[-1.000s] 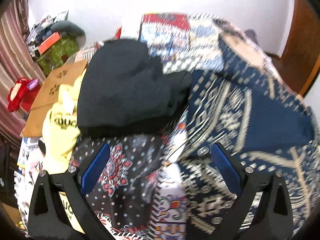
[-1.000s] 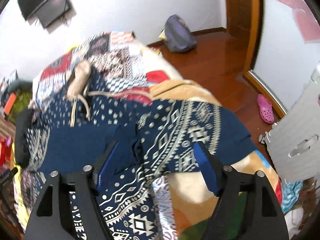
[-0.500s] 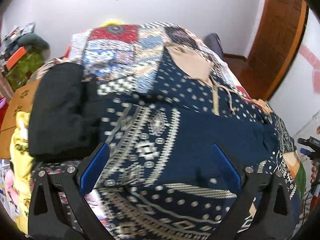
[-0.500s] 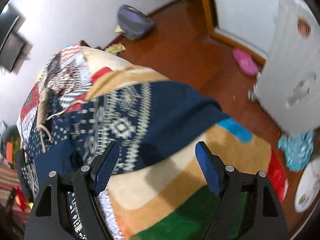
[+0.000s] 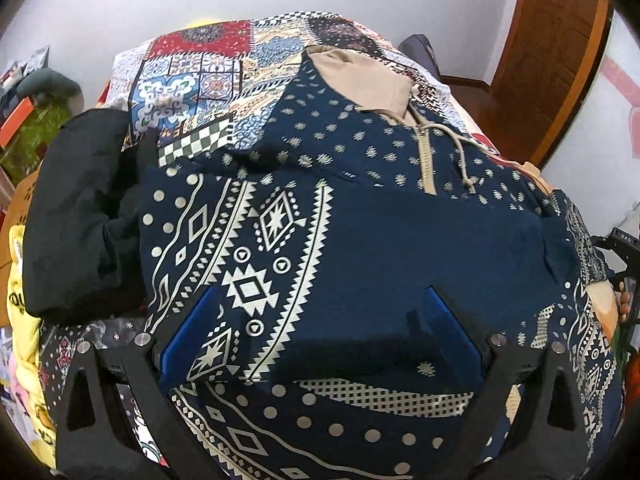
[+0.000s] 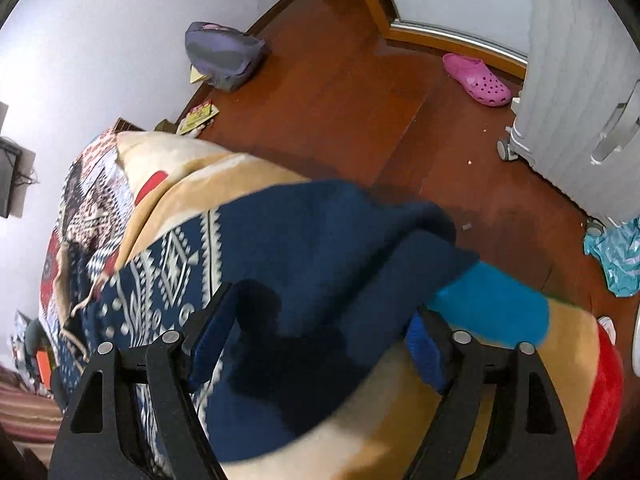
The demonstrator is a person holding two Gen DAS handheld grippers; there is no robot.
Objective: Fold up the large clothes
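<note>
A navy hoodie [image 5: 400, 240] with white geometric print and a beige hood [image 5: 360, 80] lies spread face up on the bed. One printed sleeve [image 5: 248, 264] is folded across its chest. My left gripper [image 5: 320, 324] hovers open just above that folded sleeve, its blue pads [image 5: 192, 328] apart and touching nothing. In the right wrist view the other sleeve's plain navy end [image 6: 340, 248] hangs over the bed's edge on a beige blanket [image 6: 380, 420]. My right gripper [image 6: 320, 336] is open, low over this sleeve end, with cloth lying between the fingers but not pinched.
A black garment [image 5: 80, 220] and a yellow one [image 5: 24, 312] lie left of the hoodie on the patchwork cover [image 5: 192, 72]. On the wooden floor are a purple bag [image 6: 224, 54], a pink clog [image 6: 476, 80], a white case [image 6: 580, 80] and teal cloth [image 6: 616, 260].
The left gripper swung right, from over the black garment to over the hoodie's folded sleeve. The right gripper rolled and sank toward the sleeve end at the bed's edge. Both stayed open.
</note>
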